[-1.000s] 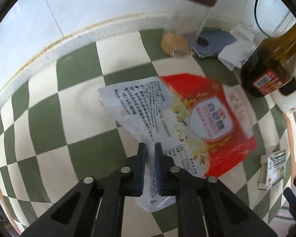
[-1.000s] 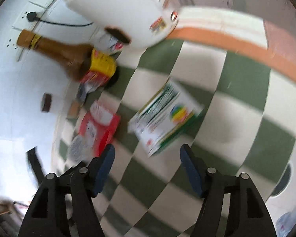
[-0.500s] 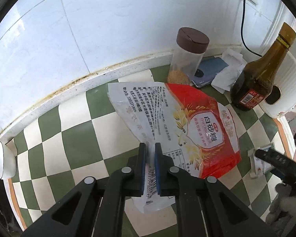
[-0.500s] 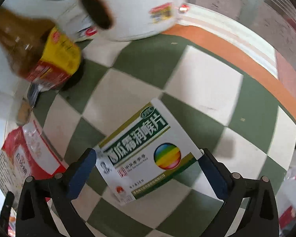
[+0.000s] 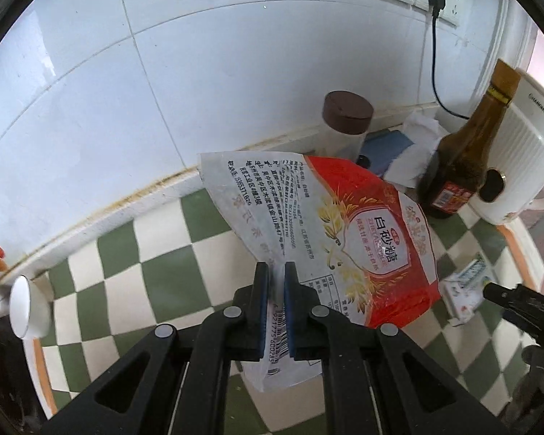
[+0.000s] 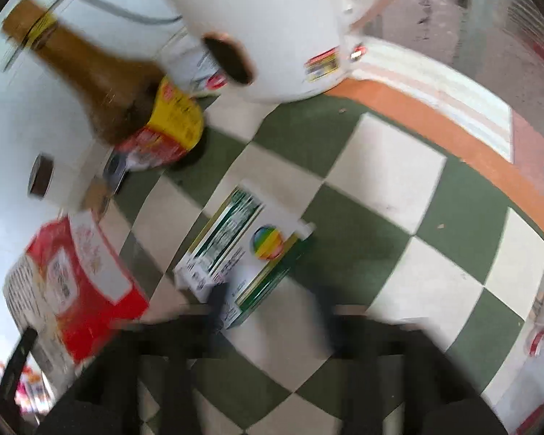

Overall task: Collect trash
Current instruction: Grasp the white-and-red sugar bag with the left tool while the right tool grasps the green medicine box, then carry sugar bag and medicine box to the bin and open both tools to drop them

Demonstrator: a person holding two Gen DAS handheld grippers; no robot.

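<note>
The left gripper [image 5: 276, 282] is clamping the bag [image 5: 330, 232] by its white barcode edge and holding it above the counter [image 5: 156, 264]. Doing this well means keeping the pinch firm, since the thin film could be slipping. The right gripper [image 6: 272, 301] is blurred, its fingers spread around the near end of the box [image 6: 243, 250] lying flat on the counter; squeezing its long sides evenly should be securing it. The bag is crinkled, red and white; the box is green and white.
</note>
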